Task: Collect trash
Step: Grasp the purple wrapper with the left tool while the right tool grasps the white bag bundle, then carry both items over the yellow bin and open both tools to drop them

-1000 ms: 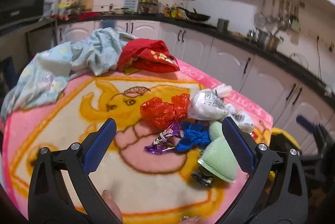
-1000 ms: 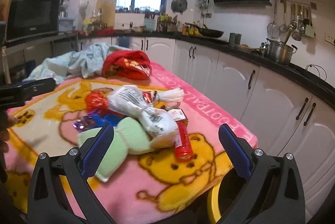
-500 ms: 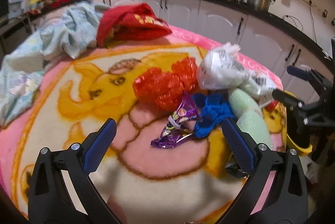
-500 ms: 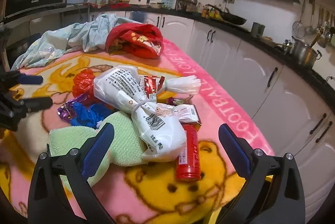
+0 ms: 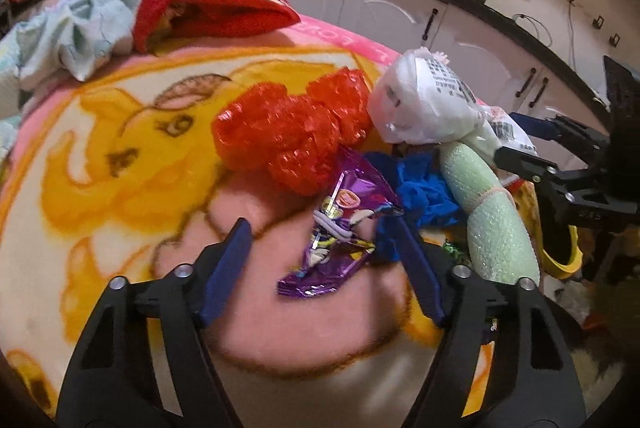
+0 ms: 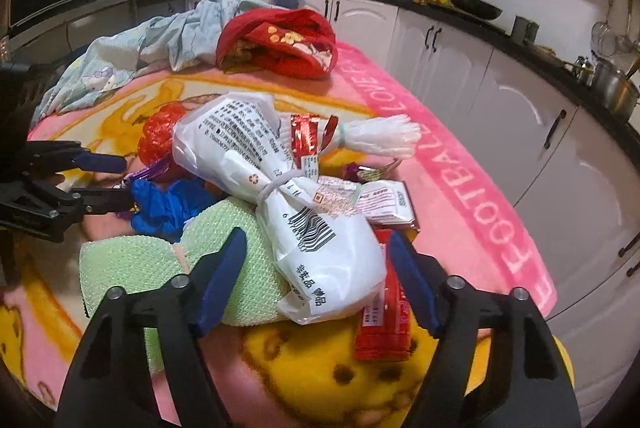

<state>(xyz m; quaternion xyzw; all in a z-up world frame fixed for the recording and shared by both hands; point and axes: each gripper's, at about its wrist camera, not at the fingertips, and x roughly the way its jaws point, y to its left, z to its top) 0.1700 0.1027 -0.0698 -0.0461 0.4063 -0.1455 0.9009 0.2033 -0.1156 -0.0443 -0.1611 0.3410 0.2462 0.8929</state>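
A kitchen table under a pink cartoon blanket (image 5: 120,187) is carrying the trash. The left gripper (image 5: 320,232) is closing, unclenched, around a purple wrapper (image 5: 336,240); the right gripper (image 6: 316,248) is closing, not yet gripping, around a white plastic bag (image 6: 320,252).

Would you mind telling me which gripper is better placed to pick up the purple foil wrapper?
Left. The left gripper already straddles the purple foil wrapper, jaws closing; the right gripper brackets the white plastic bag.

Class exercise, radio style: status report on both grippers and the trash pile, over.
Left gripper closing around shiny purple foil wrapper, no contact yet. Right gripper closing around tied white plastic bag. Crumpled blue plastic crowds the wrapper.
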